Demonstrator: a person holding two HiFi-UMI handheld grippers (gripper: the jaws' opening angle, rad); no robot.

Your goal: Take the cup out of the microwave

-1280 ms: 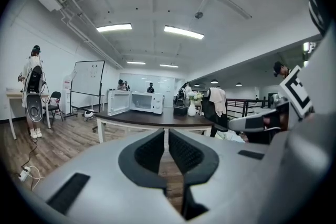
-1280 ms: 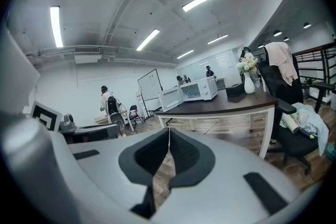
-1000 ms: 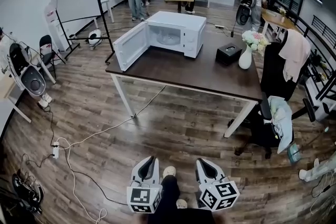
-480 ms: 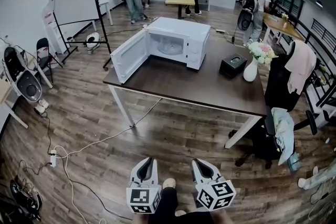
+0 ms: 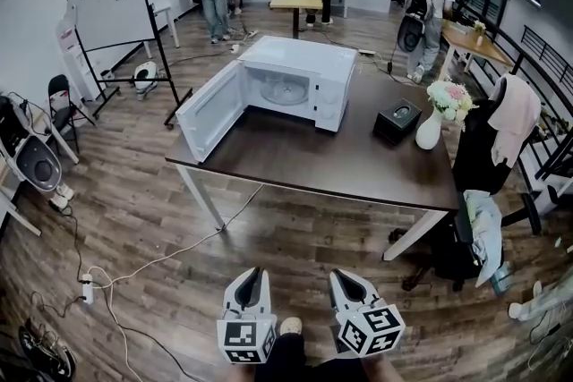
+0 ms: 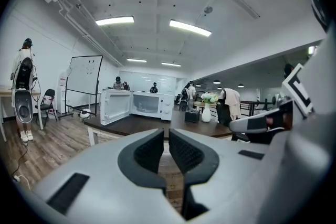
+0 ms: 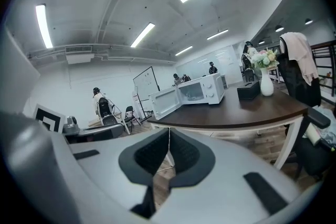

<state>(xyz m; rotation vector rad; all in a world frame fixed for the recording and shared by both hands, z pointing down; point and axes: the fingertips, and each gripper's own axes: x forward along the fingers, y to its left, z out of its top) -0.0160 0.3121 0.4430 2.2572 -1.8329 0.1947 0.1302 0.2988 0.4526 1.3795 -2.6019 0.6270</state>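
Left hand-held gripper [image 5: 254,275] and right hand-held gripper [image 5: 346,278] clenched, empty, well short of dark brown bench [image 5: 358,165]; white microwave [image 5: 300,58] door stands open, presumably for reaching the cup, unseen.

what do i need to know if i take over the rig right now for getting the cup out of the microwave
Left tongs: shut, empty.
Right tongs: shut, empty, level with the left pair.
Microwave: on the dark table, door swung wide open to the left. Both tongs are well short of the table.
Cup: cannot be made out inside the cavity from here.
Done: the door is open.
Left: step up to the table, open one pair of tongs, find and grip the cup, lift it out.
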